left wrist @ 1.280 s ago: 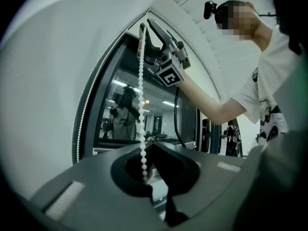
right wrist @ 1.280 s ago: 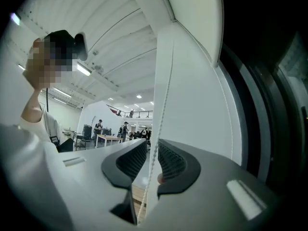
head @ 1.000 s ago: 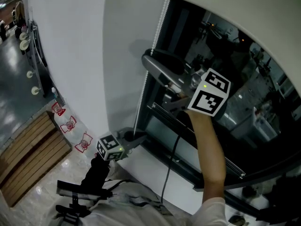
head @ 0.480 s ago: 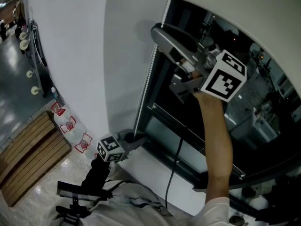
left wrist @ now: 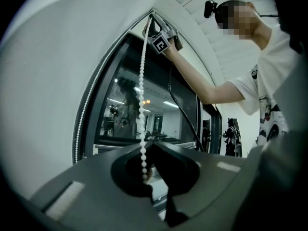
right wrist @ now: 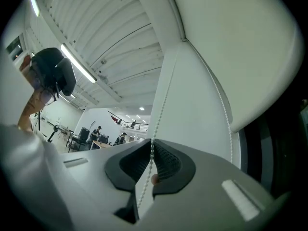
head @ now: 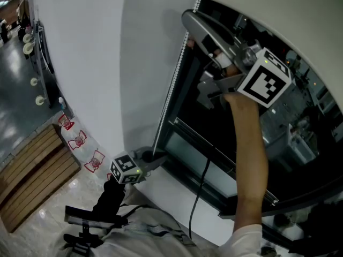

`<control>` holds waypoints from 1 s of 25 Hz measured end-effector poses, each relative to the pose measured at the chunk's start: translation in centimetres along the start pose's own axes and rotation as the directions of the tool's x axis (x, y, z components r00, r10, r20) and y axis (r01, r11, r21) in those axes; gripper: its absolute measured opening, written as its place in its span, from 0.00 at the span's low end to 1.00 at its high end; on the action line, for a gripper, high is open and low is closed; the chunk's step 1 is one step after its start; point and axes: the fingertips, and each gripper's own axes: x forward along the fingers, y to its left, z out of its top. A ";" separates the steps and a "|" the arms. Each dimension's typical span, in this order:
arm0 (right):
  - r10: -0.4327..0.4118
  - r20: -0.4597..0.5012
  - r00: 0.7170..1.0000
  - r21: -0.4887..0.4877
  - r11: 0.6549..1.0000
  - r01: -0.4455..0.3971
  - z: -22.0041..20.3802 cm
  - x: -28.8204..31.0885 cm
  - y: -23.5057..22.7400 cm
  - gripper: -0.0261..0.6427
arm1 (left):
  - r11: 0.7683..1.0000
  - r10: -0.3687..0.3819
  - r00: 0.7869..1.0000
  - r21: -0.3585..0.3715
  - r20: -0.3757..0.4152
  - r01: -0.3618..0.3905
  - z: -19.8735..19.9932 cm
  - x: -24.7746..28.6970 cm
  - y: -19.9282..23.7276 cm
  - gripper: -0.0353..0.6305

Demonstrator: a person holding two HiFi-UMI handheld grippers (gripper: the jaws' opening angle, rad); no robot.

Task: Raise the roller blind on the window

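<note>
I hold the left gripper (left wrist: 146, 143), fingers clamped on the bead chain (head: 171, 95), at the lower corner of the window (head: 214, 122) for tension, while the right gripper (right wrist: 152, 144), its fingers having just been closing, pinches that chain near the window's top, under the roller blind (head: 278, 4), ready for pulling.

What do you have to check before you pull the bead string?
1. The left hand-held gripper is shut on the bead chain, low down: ok.
2. The right hand-held gripper is up high, its jaws have just been closing with the chain between them: ok.
3. Chain straight between both, no tangle: ok.
4. The roller blind fully up: cannot tell, its top is out of view.
</note>
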 end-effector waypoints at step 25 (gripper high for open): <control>-0.053 -0.138 0.989 0.145 0.987 0.073 -13.3 -5.3 3.3 0.06 | 1.000 -0.005 1.000 0.000 0.007 0.005 1.3 -0.1 -0.2 0.05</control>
